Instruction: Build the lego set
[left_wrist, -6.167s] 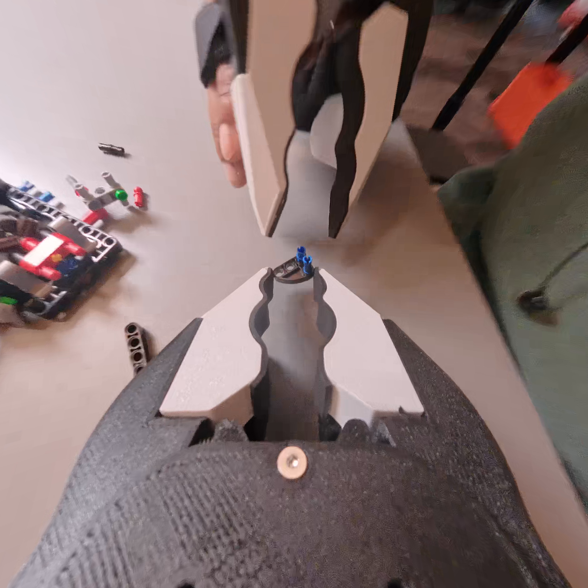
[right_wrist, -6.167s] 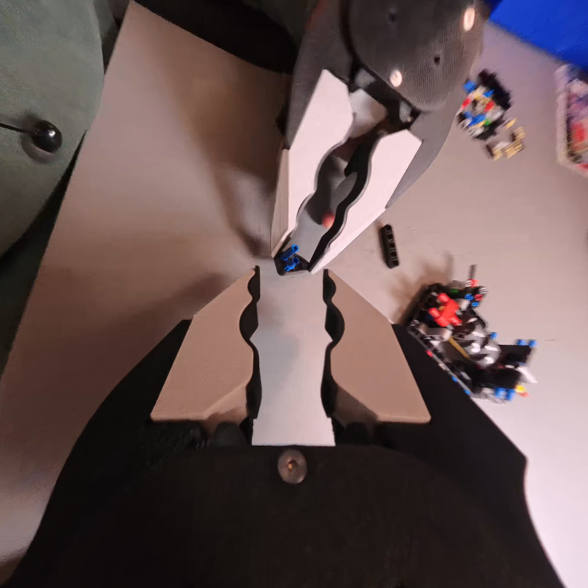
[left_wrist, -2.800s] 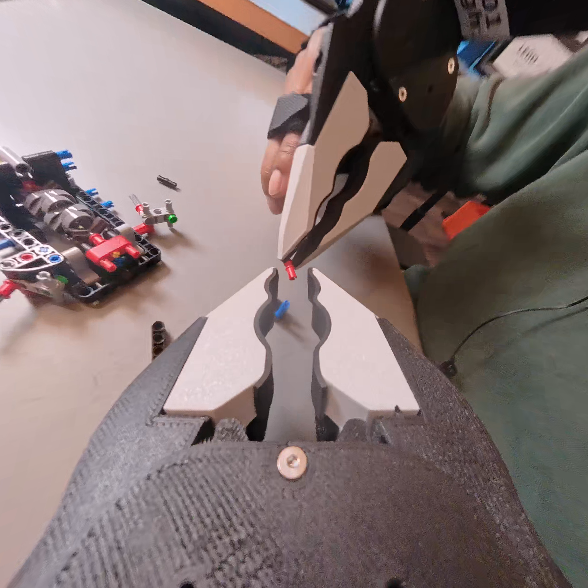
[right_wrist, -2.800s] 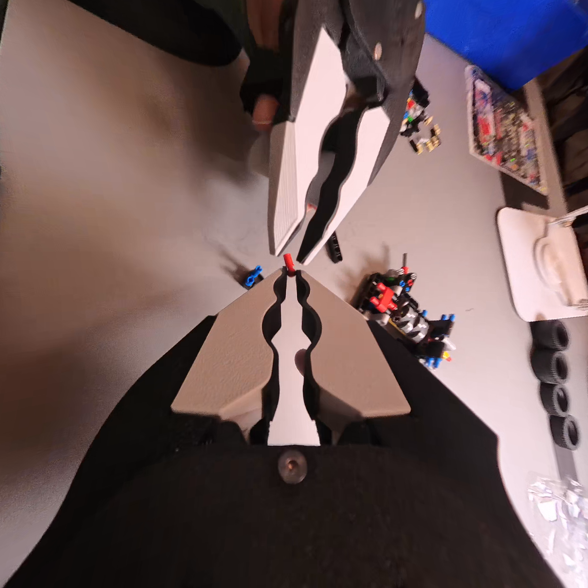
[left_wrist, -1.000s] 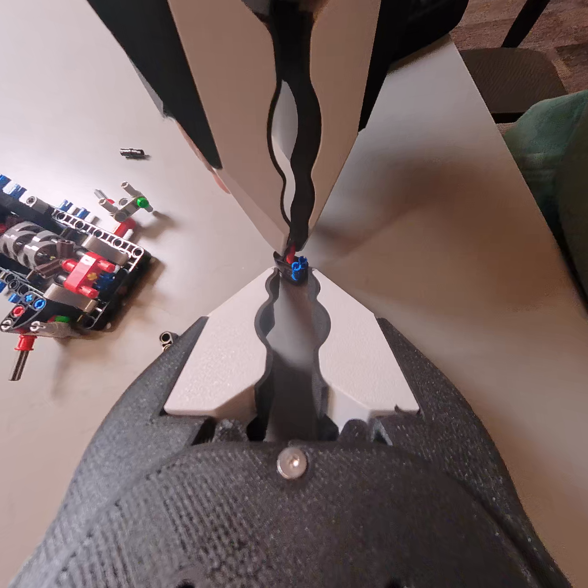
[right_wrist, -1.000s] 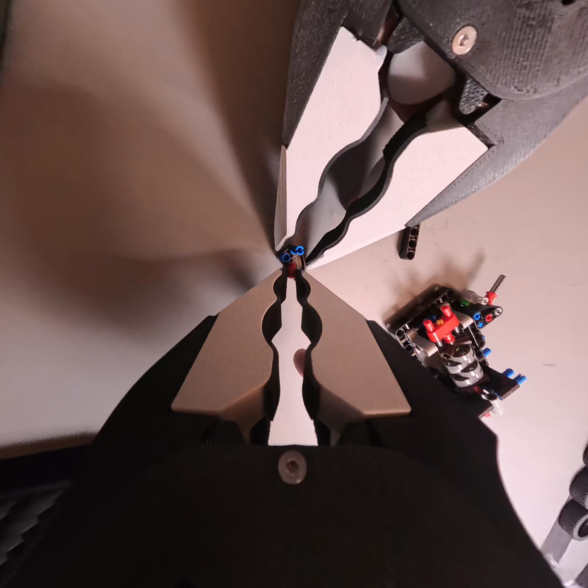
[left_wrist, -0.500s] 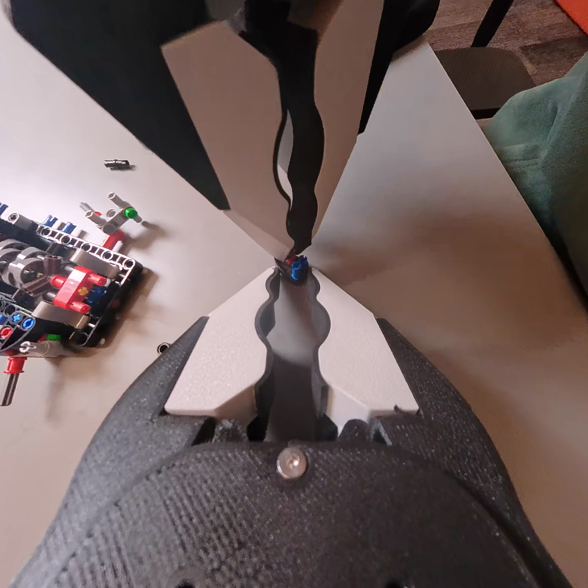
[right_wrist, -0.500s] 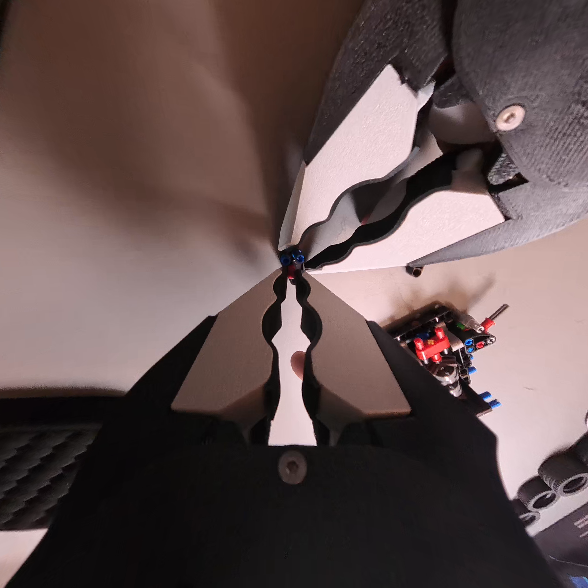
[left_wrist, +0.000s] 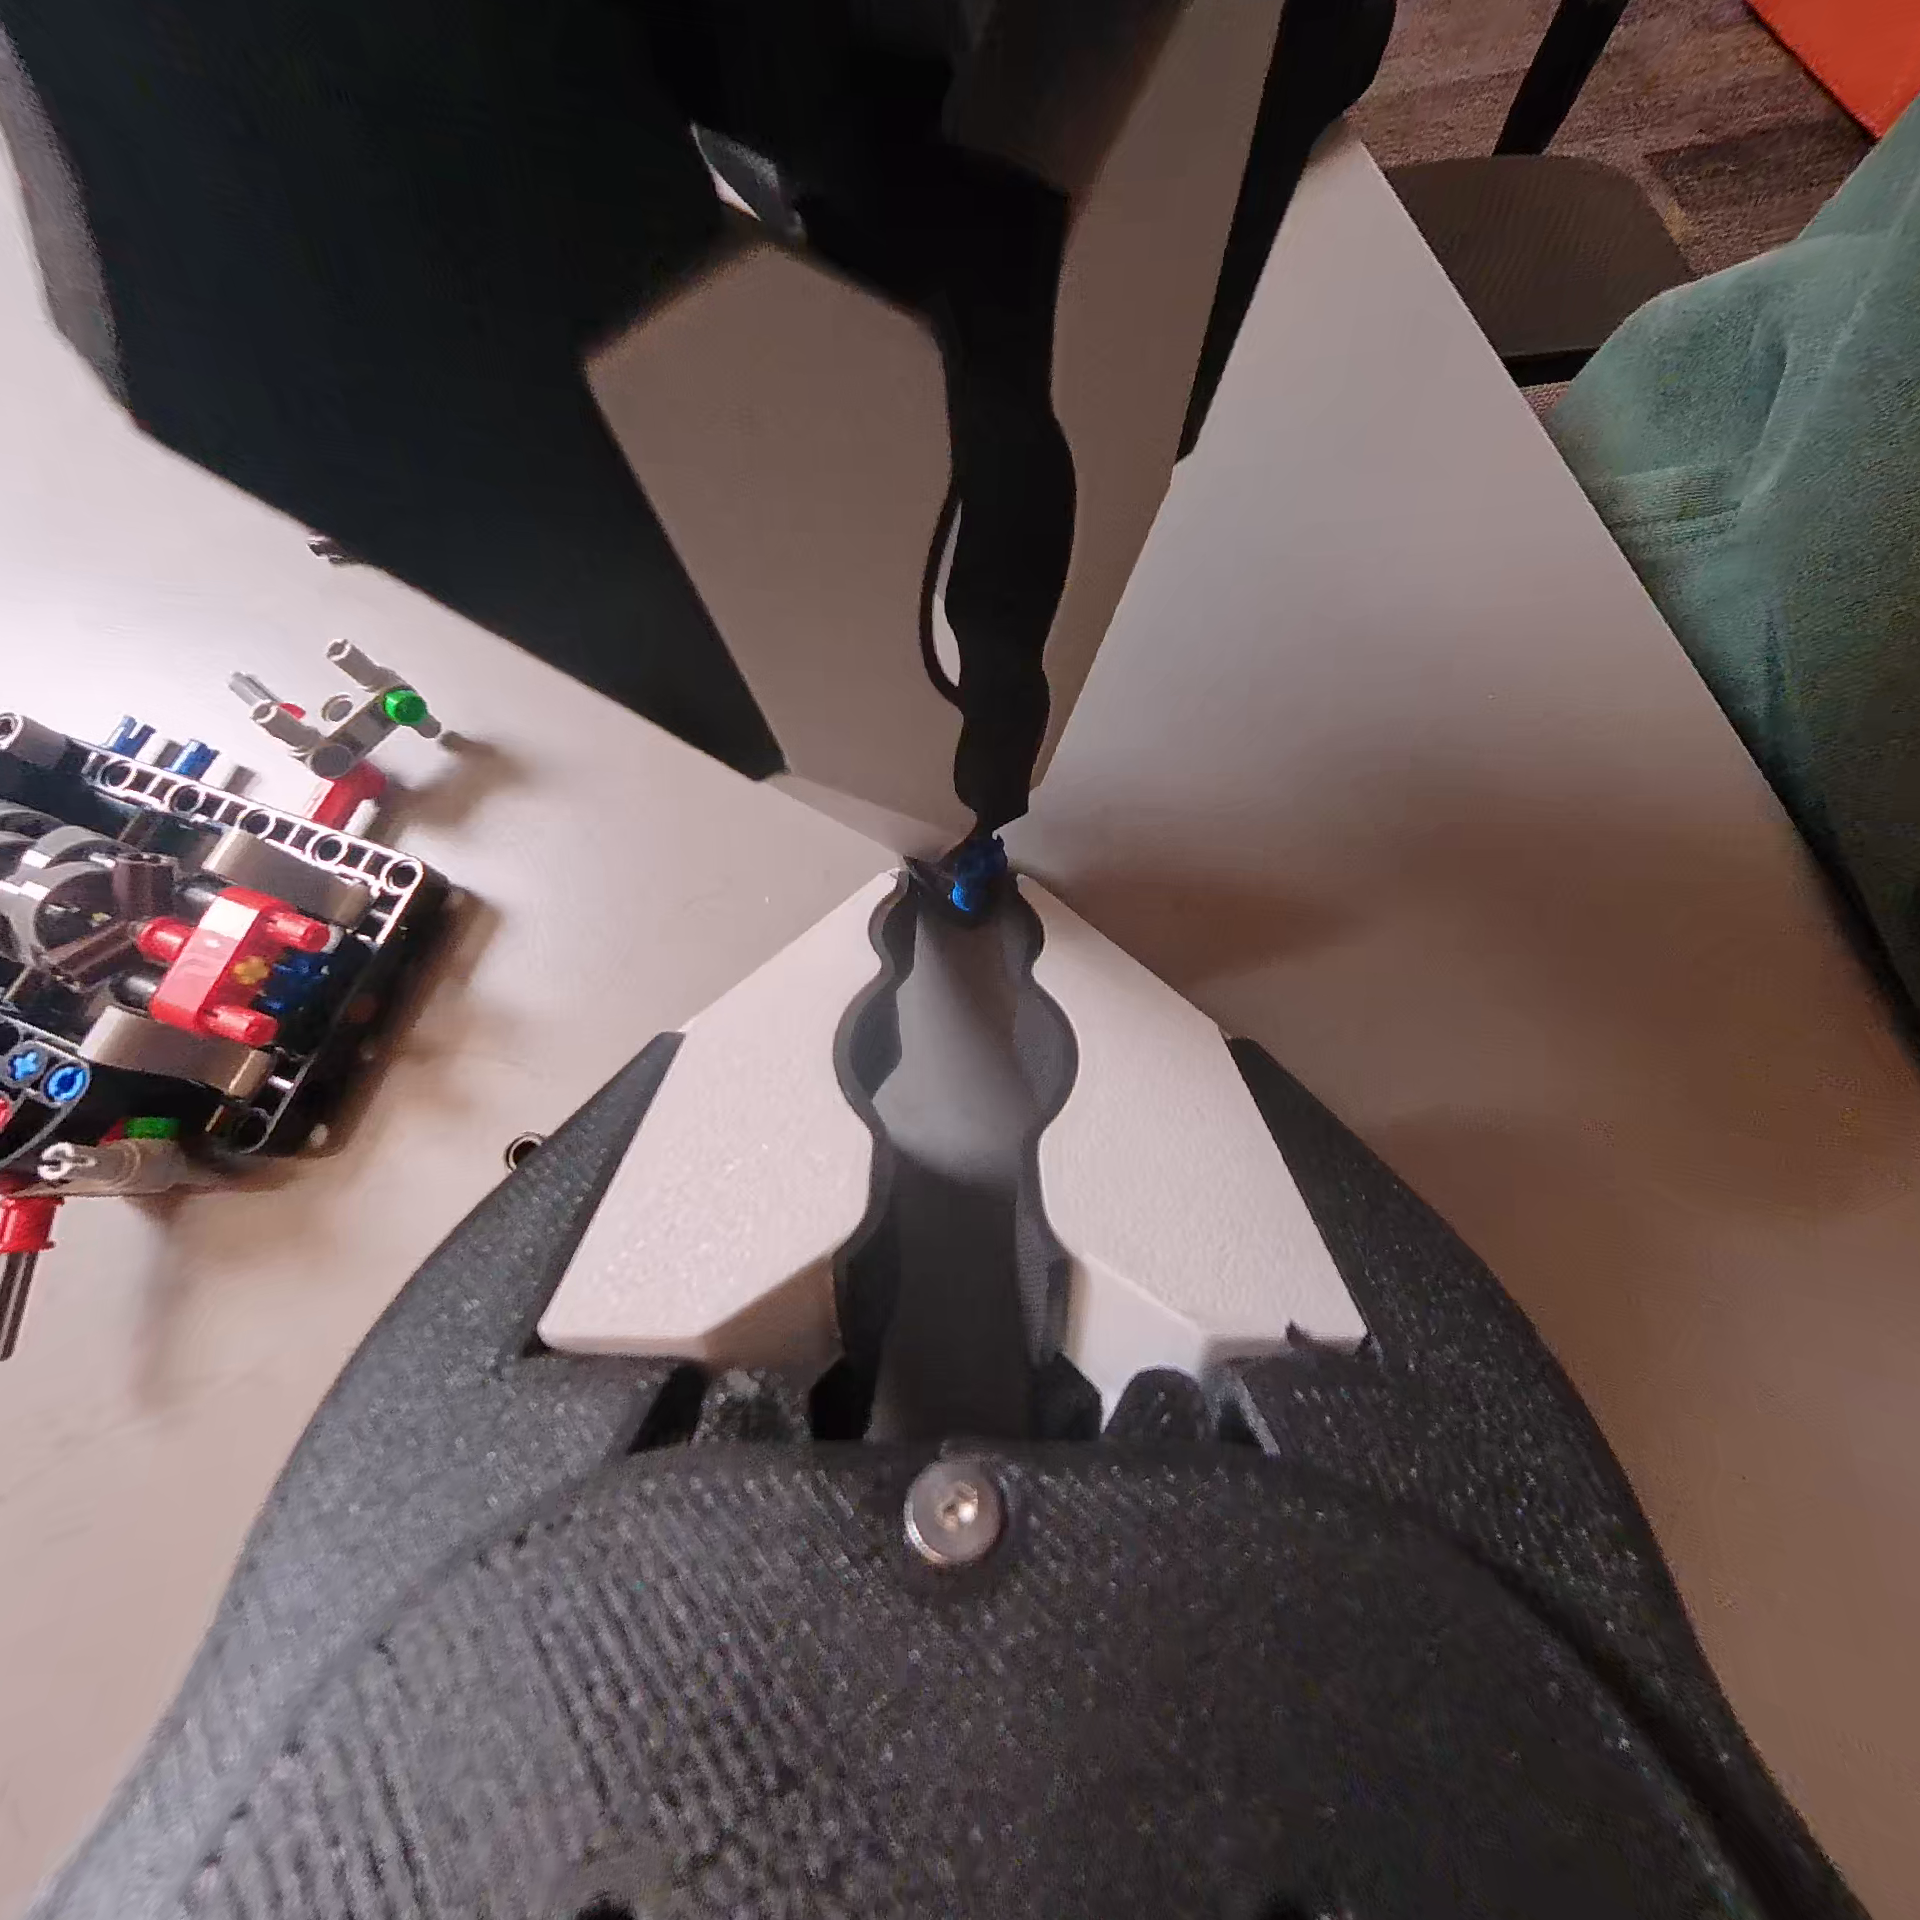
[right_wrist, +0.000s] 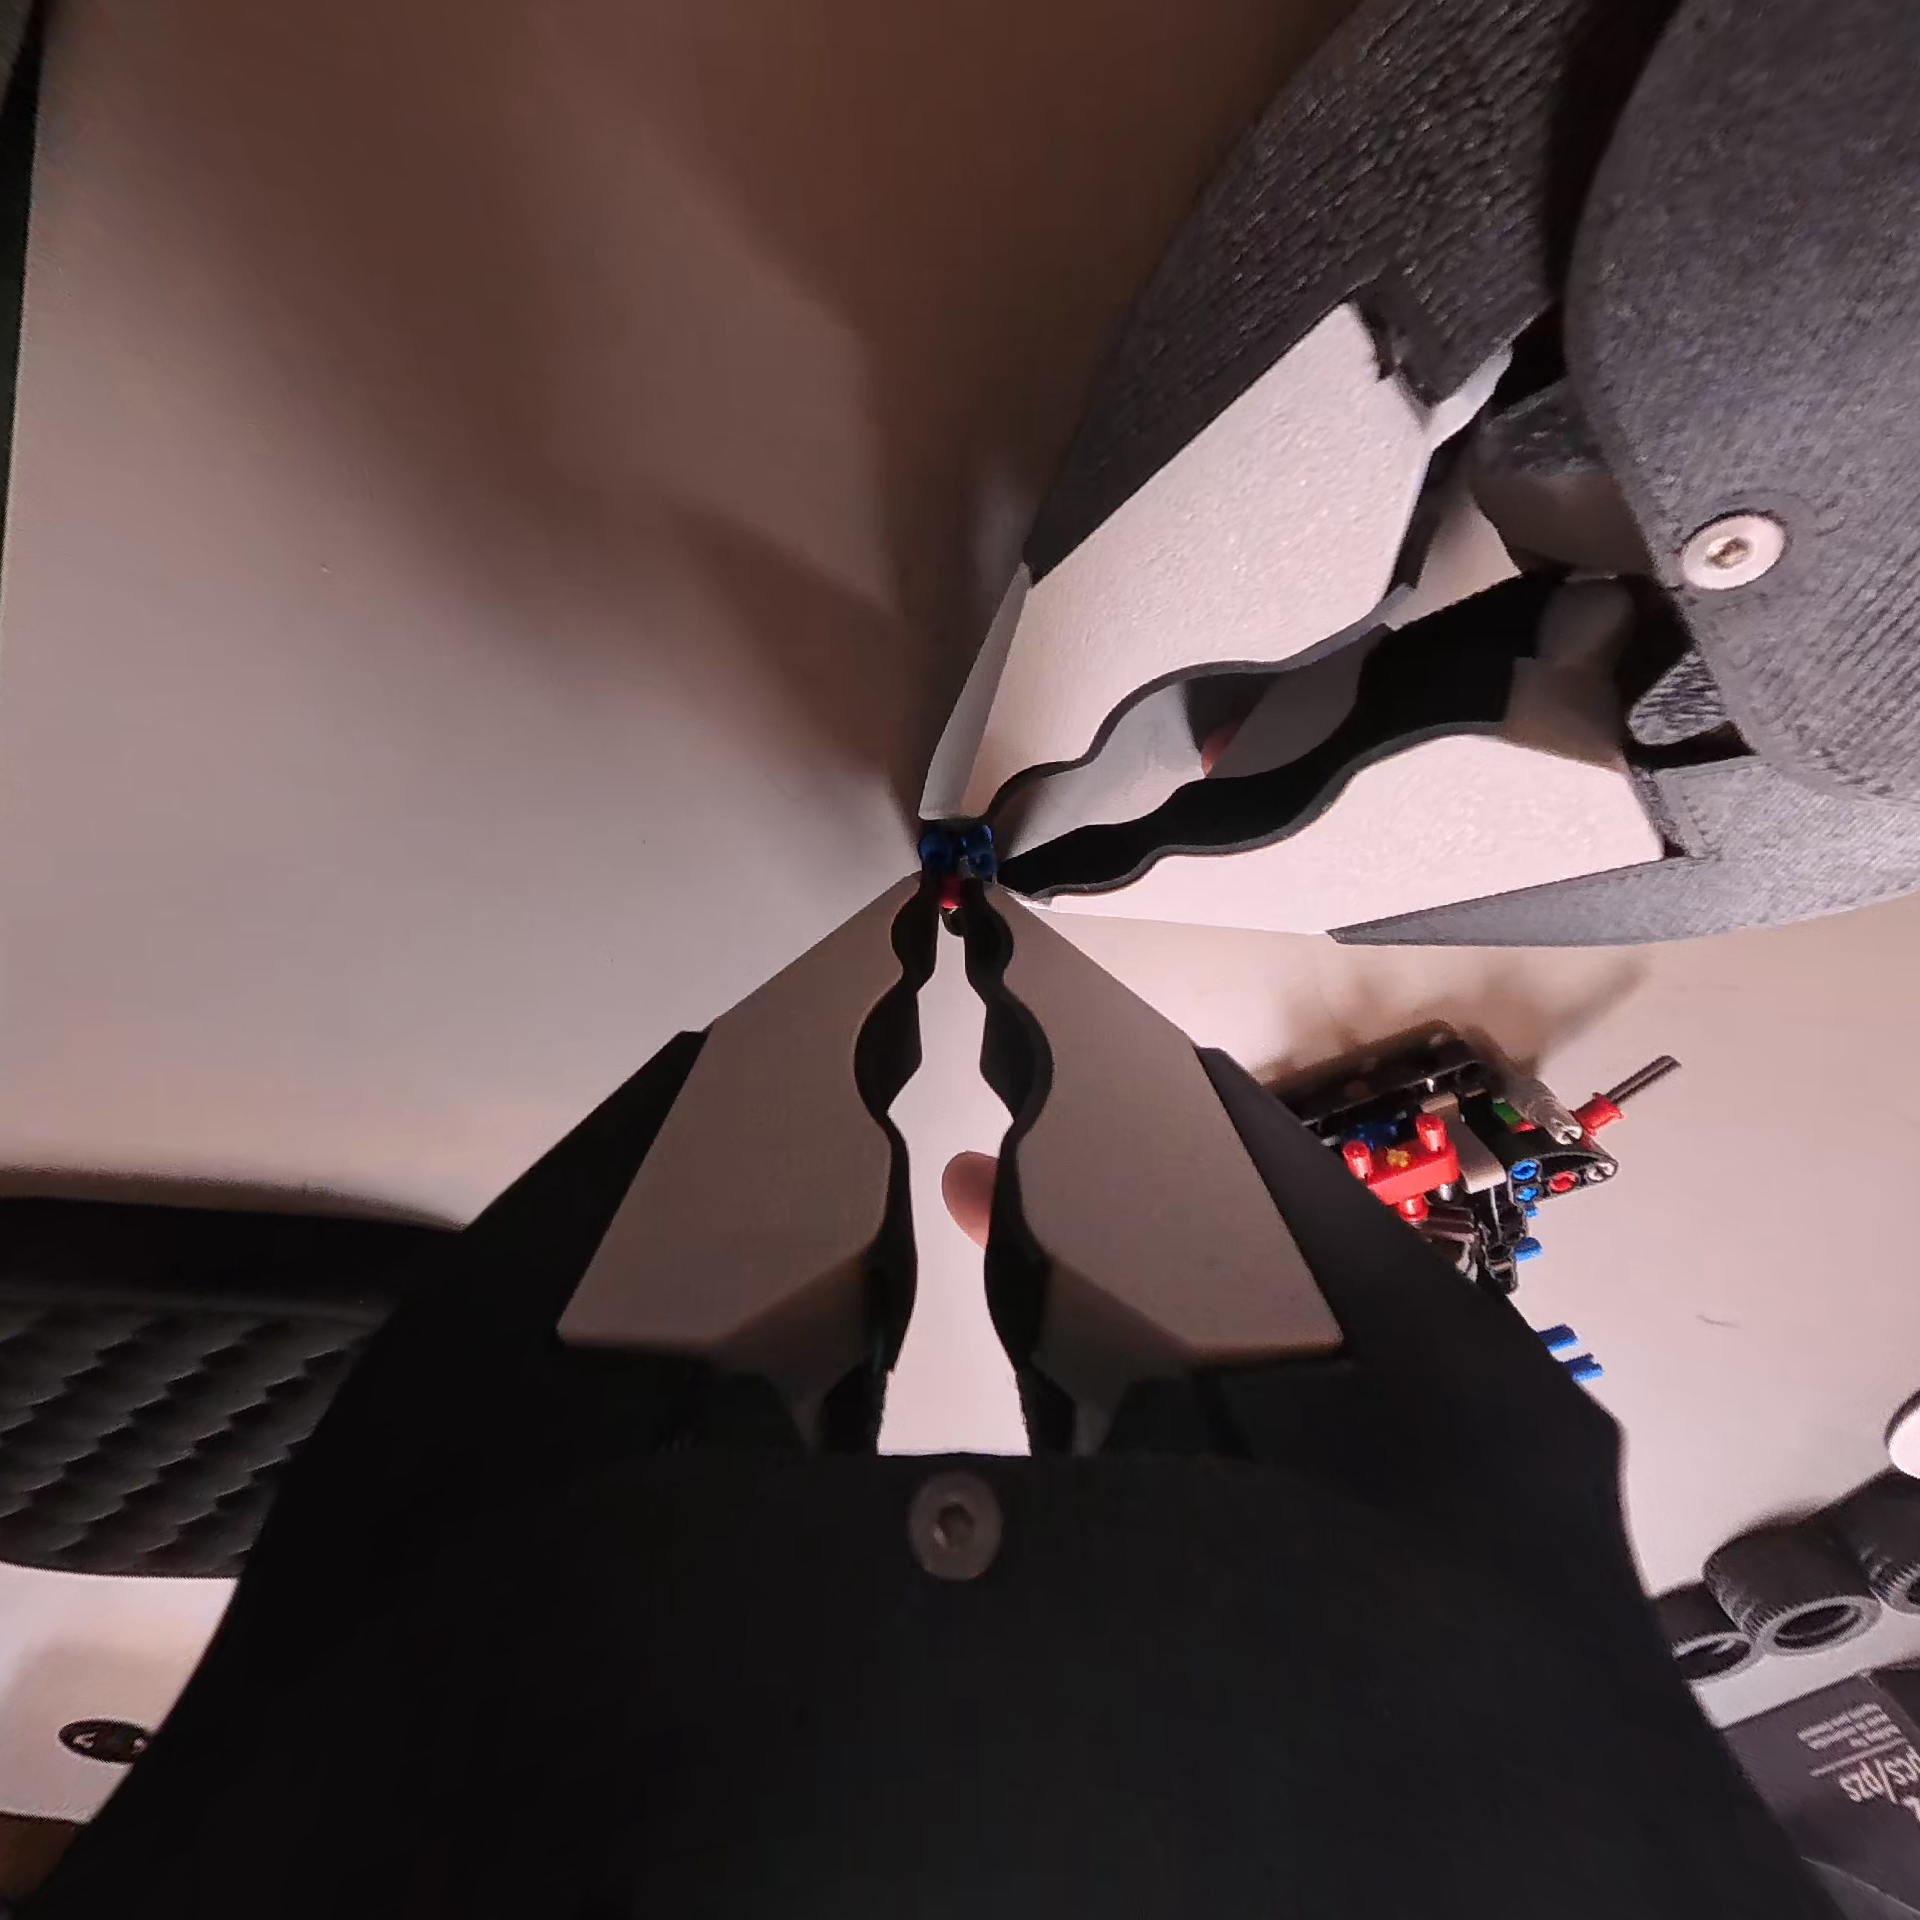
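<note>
Pretty cramped in the middle: the left gripper (left_wrist: 961, 883) and right gripper (right_wrist: 951, 902) meet tip to tip over the table (left_wrist: 1403, 831), so nothing passes between them. Left of them the half-built model (left_wrist: 197, 966) and a few loose pieces (left_wrist: 343, 717) block that side. The tabletop out to the right edge is open. Tyres (right_wrist: 1808, 1600) sit well off.

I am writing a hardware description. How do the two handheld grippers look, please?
Both grippers, left gripper and right gripper, have a black woven-textured body, a silver screw, and two pale wedge-shaped fingers with wavy dark-lined inner edges. A green sleeve shows nearby.
</note>
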